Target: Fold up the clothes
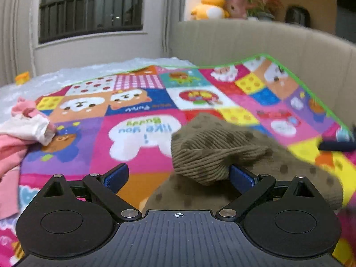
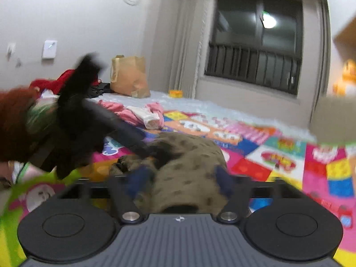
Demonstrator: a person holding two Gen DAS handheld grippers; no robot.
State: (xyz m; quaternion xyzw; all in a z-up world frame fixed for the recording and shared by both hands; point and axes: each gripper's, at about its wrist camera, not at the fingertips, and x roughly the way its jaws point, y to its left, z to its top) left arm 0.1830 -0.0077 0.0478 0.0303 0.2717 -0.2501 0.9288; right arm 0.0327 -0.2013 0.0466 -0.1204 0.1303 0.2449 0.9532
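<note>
Left wrist view: olive dotted knit garment (image 1: 222,155), soft and limp, lies lower right on the patchwork mat (image 1: 138,120); left gripper (image 1: 179,173) fingers open. Right gripper (image 2: 180,182) fingers spread, unclamped; grasp the ribbed hem.

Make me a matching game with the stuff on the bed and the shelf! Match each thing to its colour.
Things:
1. duck plush toy
2. dotted knit garment
3. paper bag
4. bundle of clothes

Colours:
A. pink and white
B. brown
C. yellow
D. olive

Pairs: 1-C, 2-D, 3-B, 4-A
</note>
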